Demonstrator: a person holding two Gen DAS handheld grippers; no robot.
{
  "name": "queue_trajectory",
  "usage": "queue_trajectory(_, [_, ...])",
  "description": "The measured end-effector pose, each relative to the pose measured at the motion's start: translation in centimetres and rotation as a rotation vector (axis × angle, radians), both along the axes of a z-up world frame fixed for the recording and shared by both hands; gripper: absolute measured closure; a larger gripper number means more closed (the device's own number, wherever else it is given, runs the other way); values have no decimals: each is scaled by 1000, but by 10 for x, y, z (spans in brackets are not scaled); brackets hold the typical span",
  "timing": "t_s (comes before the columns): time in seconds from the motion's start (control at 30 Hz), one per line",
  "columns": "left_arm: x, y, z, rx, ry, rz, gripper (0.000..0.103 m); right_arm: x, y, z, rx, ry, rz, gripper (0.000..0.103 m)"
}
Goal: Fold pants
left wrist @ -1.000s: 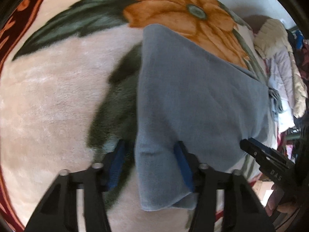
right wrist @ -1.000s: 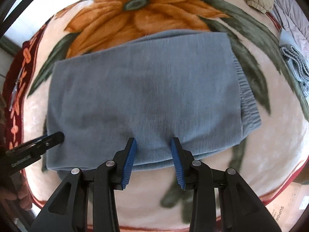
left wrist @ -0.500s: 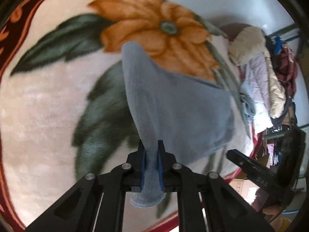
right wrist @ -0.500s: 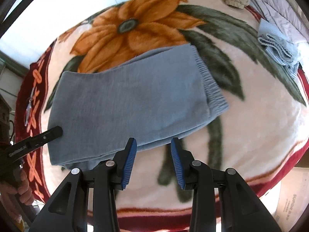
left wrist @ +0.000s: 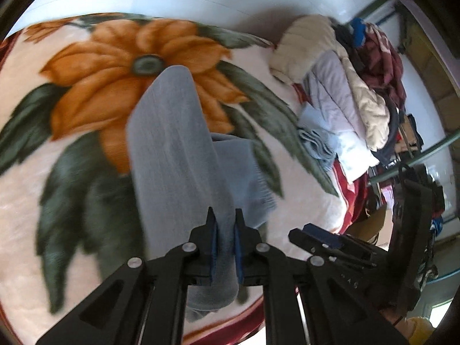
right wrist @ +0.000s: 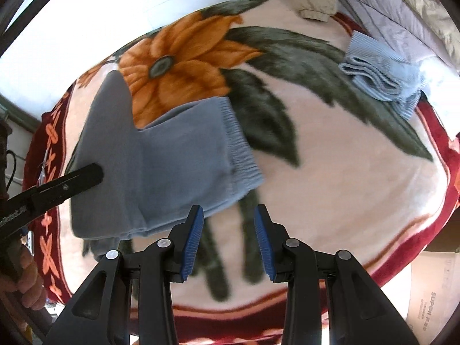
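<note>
Pants (left wrist: 172,155) hang pinched between the pressed-together jaws of my left gripper (left wrist: 225,238), their waistband end on the blanket (right wrist: 330,166) ahead of my right gripper (right wrist: 228,227), whose jaws are spread and empty; risk: the thick fold may slip from the single pinch, or land skewed.

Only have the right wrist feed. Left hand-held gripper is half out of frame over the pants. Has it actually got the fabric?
Observer: Yes. The left wrist view shows the left hand-held gripper shut on a raised fold of the grey-blue pants.
Operator: Edge grip or deep?
Observer: Deep. A lobe of fabric hangs past the blue pads, toward the camera.
</note>
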State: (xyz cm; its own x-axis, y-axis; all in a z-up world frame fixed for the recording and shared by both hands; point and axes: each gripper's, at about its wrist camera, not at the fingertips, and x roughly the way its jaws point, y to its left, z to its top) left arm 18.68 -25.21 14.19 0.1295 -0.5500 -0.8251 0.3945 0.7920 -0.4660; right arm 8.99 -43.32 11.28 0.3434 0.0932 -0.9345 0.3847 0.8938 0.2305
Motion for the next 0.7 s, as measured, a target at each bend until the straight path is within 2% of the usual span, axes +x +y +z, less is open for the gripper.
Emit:
queue_trajectory(0.2, [0,-60,-39,34,21,-42,94,-11,-31,-9,-3,20,-19,66])
queue_trajectory(0.4, [-1,-88,-73,100,39,-78,92,-13,-47,-16,1,31,-18,66])
queue_trajectory(0.6, [-4,-91,-62,122,28,-99,81,-6,-46,-19,25,19,-7,66])
queue_trajectory(0.7, [-7,-79,-48,131,7,-87,67,5,-40,-17,32,5,18,66])
